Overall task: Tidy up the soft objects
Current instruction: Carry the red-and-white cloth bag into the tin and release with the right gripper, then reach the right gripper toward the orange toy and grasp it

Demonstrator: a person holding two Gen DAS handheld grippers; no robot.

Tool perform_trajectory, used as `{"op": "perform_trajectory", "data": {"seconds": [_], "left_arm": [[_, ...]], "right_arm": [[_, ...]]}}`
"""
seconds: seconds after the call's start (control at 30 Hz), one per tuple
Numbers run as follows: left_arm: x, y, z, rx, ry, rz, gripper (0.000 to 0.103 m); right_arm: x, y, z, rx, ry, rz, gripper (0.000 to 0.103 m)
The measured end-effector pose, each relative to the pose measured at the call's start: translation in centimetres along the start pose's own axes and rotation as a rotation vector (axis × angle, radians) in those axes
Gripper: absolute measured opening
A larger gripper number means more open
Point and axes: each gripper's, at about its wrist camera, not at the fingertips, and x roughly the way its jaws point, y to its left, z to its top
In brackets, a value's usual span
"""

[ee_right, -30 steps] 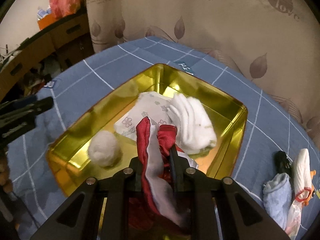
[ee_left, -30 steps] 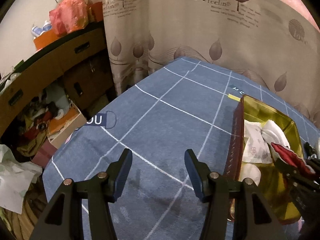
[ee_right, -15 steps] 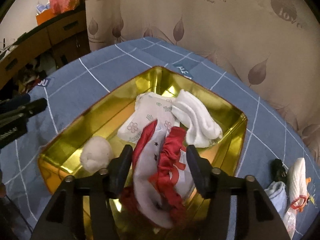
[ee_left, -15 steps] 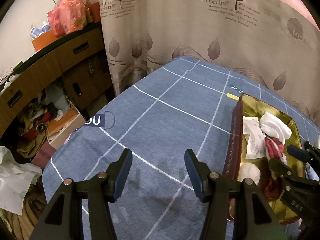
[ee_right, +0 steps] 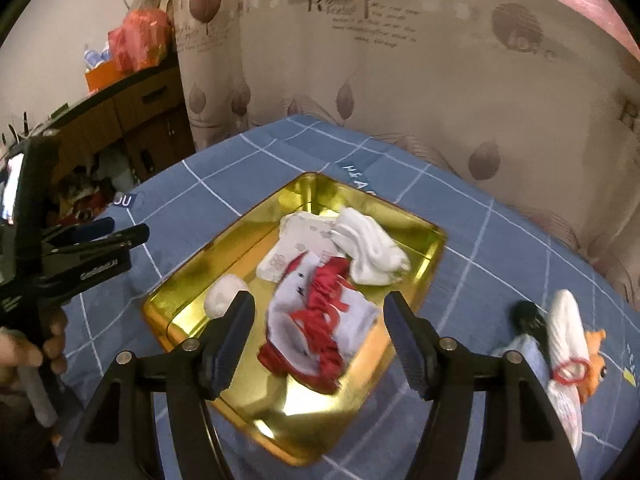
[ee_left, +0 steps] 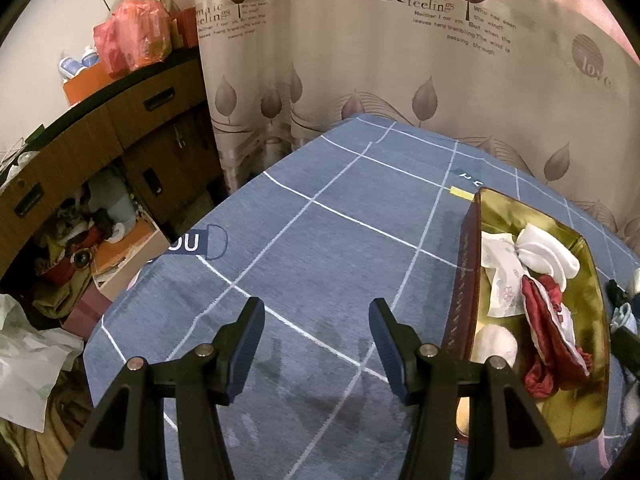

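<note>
Blue cloth with a white grid (ee_left: 320,248) covers the table, and a beige curtain printed with brown leaves (ee_left: 400,80) hangs behind it. A wooden cabinet (ee_left: 100,140) stands off to the left, with an orange plastic bag (ee_left: 132,38) on top.

On the cloth sits a shallow gold tray (ee_right: 428,248), rectangular, its long axis running from the near left to the far right in the right wrist view. Inside the tray lies a red and white garment (ee_right: 320,316), crumpled, stretched roughly along the tray's length, with its red end nearest the camera. Beyond it, toward the far end, lie a white patterned cloth (ee_right: 296,244) and a pair of white socks (ee_right: 372,248), touching each other. A small white ball of fabric (ee_right: 222,296) rests near the tray's left wall.

The right gripper (ee_right: 320,328) hovers above the tray with its fingers spread wide, holding nothing; the garment shows between them, below. The left gripper (ee_left: 316,332) hangs over bare cloth left of the tray, its fingers also spread and empty.

Right of the tray, on the cloth, lie a white sock with a red band (ee_right: 568,344), a light blue sock (ee_right: 520,350), a small black object (ee_right: 526,314) and an orange soft toy (ee_right: 594,356), close together.
</note>
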Motion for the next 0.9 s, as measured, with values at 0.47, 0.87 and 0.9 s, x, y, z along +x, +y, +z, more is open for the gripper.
{"op": "perform_trajectory", "data": {"seconds": [0.47, 0.87, 0.9], "left_arm": [[-0.2, -0.5, -0.2, 0.018, -0.006, 0.009, 0.056], [-0.2, -1.0, -0.4, 0.046, -0.015, -0.001, 0.056], [-0.2, -1.1, -0.4, 0.049, -0.02, 0.004, 0.056]], "right_arm": [[-5.6, -13.8, -4.3, 0.189, -0.008, -0.245, 0.064], [-3.7, -25.6, -7.7, 0.348, 0.076, -0.392, 0.064], [-2.9, -25.9, -7.9, 0.351, 0.083, -0.388, 0.064]]}}
